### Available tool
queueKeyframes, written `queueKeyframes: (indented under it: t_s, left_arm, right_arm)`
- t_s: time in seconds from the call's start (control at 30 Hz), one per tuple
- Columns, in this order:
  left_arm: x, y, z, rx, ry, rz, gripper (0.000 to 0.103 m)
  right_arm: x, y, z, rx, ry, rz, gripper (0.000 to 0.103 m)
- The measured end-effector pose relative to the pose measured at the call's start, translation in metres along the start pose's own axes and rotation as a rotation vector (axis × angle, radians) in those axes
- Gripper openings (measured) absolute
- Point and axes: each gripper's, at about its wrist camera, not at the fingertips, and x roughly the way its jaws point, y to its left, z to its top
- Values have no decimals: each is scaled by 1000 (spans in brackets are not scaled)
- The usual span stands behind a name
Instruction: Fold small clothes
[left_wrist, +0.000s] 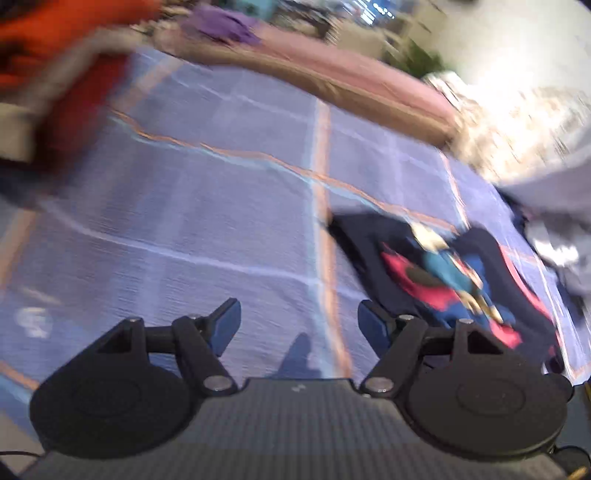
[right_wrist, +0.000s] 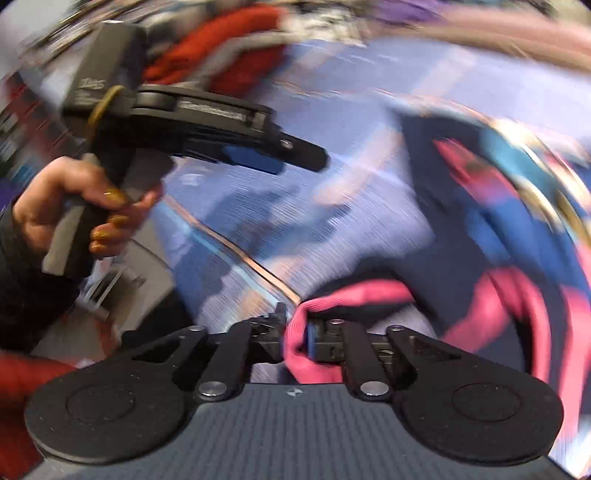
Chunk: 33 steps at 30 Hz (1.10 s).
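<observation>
Blurred lettering on the left gripper (right_wrist: 258, 155) stays unreadable; its tongs stand apart, empty. Right gripper (right_wrist: 295, 332) clamps the navy shirt's (left_wrist: 443, 280) pink trim (right_wrist: 299, 354), shirt lying right on the blue bedspread (left_wrist: 207, 206).

Ahead of the left tongs (left_wrist: 299, 325): open stretch of lilac checked bedspread (left_wrist: 207, 206), bare and passable. Right of them, a dark navy garment with pink and teal print (left_wrist: 436, 280) lies flat. Far left, a blurred heap of red-orange cloth (left_wrist: 74, 59) blocks the way. Beyond, a pink-brown padded edge (left_wrist: 351, 85) bounds the surface.
</observation>
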Motion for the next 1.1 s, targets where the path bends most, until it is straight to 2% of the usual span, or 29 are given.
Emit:
queueKeyframes:
  t_s: [0.1, 0.17, 0.23, 0.33, 0.37, 0.4, 0.43, 0.47, 0.5, 0.57, 0.63, 0.73, 0.8, 0.93, 1.03, 1.1]
  left_arm:
    - [-42, 39, 9, -50, -117, 193, 89]
    - [-57, 59, 9, -50, -140, 279, 89]
    - [-64, 75, 5, -69, -124, 304, 89]
    - [-61, 90, -5, -122, -86, 276, 89]
    - [-57, 92, -8, -135, -72, 271, 89]
    - [-53, 93, -10, -142, -61, 267, 89]
    - [-46, 92, -12, -144, -47, 260, 89]
    - [-40, 90, -12, -139, -34, 247, 89]
    - [-34, 86, -14, -130, -24, 230, 89]
    - [-24, 77, -16, -108, -5, 183, 89]
    - [-12, 69, -17, -87, 19, 128, 89]
    - [2, 55, -19, -40, 50, 78, 89]
    - [8, 44, -24, -8, 63, 84, 89]
    - [19, 35, -23, -28, 77, 68, 89]
    - [18, 30, -23, -23, 74, 63, 89]
    - [16, 28, -24, -4, 70, 69, 93]
  right_arm:
    - [26, 10, 50, 20, -112, 66, 15]
    - [41, 15, 88, 80, -213, 125, 15]
    - [48, 19, 125, 143, -333, 164, 14]
    - [54, 18, 167, 309, -481, 289, 14]
    - [57, 22, 176, 304, -507, 304, 22]
    - [63, 27, 180, 277, -510, 293, 43]
    - [73, 31, 182, 258, -460, 271, 61]
    - [83, 32, 182, 258, -382, 242, 91]
    - [86, 32, 173, 266, -345, 237, 91]
    - [79, 23, 145, 274, -354, 257, 91]
    - [65, 12, 116, 264, -348, 193, 91]
    - [32, -6, 76, 173, -359, 77, 92]
    - [11, -14, 56, 48, -327, 5, 91]
    - [5, -11, 28, -260, -167, -96, 88]
    - [24, -2, -5, -494, -26, -272, 70]
    - [40, -4, -13, -549, 49, -272, 39]
